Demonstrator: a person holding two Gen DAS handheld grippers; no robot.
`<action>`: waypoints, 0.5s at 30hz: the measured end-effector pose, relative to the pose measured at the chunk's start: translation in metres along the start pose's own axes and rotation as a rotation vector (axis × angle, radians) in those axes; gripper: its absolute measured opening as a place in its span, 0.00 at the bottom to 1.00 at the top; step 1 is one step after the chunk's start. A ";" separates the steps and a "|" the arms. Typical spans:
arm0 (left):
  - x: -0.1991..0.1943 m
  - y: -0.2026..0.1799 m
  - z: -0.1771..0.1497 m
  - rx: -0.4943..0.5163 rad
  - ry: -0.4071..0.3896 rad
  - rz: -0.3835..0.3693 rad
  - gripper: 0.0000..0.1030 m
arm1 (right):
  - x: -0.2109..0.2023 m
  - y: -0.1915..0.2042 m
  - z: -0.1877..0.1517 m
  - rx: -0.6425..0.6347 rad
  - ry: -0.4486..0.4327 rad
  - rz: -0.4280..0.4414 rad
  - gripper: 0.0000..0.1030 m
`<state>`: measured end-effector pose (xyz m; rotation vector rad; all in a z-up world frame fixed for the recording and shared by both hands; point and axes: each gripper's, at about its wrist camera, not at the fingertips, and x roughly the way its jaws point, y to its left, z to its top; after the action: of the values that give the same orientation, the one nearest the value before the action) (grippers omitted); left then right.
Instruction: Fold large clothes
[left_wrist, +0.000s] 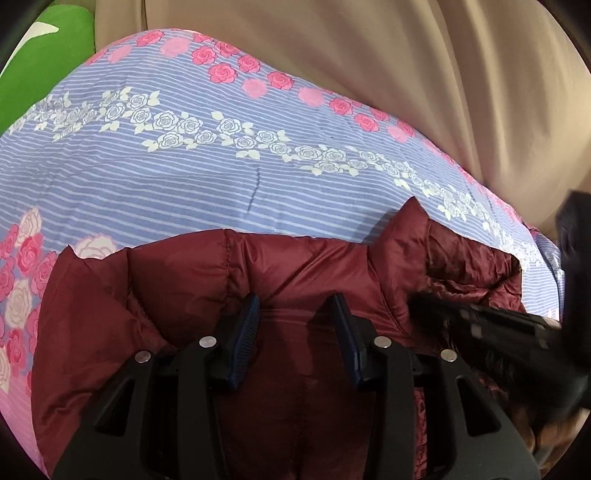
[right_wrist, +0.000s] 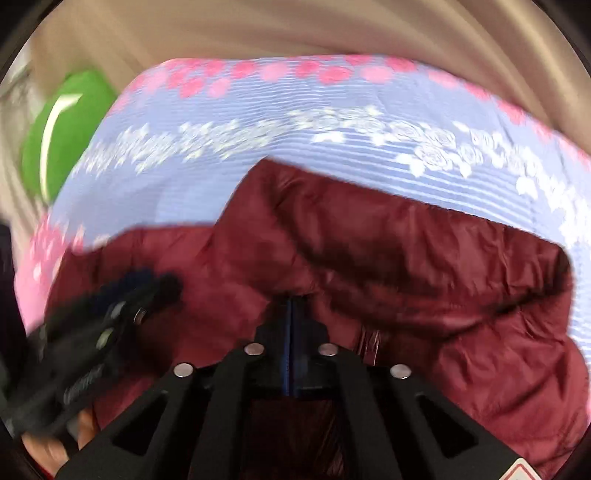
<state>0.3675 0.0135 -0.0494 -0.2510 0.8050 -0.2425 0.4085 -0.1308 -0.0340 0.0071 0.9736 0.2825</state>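
Your right gripper (right_wrist: 291, 310) was clamped shut, left gripper (left_wrist: 295, 314) stood half-open and empty over the maroon jacket (left_wrist: 295, 266), bunched and largely unfolded.

One maroon puffer jacket (left_wrist: 295, 266) on bed. One bedsheet (left_wrist: 184, 177), blue striped, rose print. One green cushion (left_wrist: 40, 62) at far left corner. One beige curtain (left_wrist: 406, 55) behind bed. Two grippers: left gripper (left_wrist: 295, 314), right gripper (right_wrist: 290, 306). Two fingers on each gripper, four in all. One bare hand (right_wrist: 51, 439) partly seen under left gripper.
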 end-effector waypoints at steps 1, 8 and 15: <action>0.000 0.001 0.001 -0.002 0.000 -0.004 0.38 | -0.007 -0.005 0.000 0.025 -0.024 -0.004 0.00; 0.000 0.003 0.000 0.004 -0.001 -0.007 0.41 | -0.091 -0.052 -0.047 0.086 -0.165 -0.087 0.05; 0.003 -0.005 0.000 0.044 0.007 0.019 0.46 | -0.086 -0.151 -0.079 0.316 -0.109 -0.206 0.00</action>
<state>0.3686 0.0081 -0.0505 -0.2012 0.8078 -0.2426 0.3343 -0.3064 -0.0284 0.2079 0.8945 -0.0629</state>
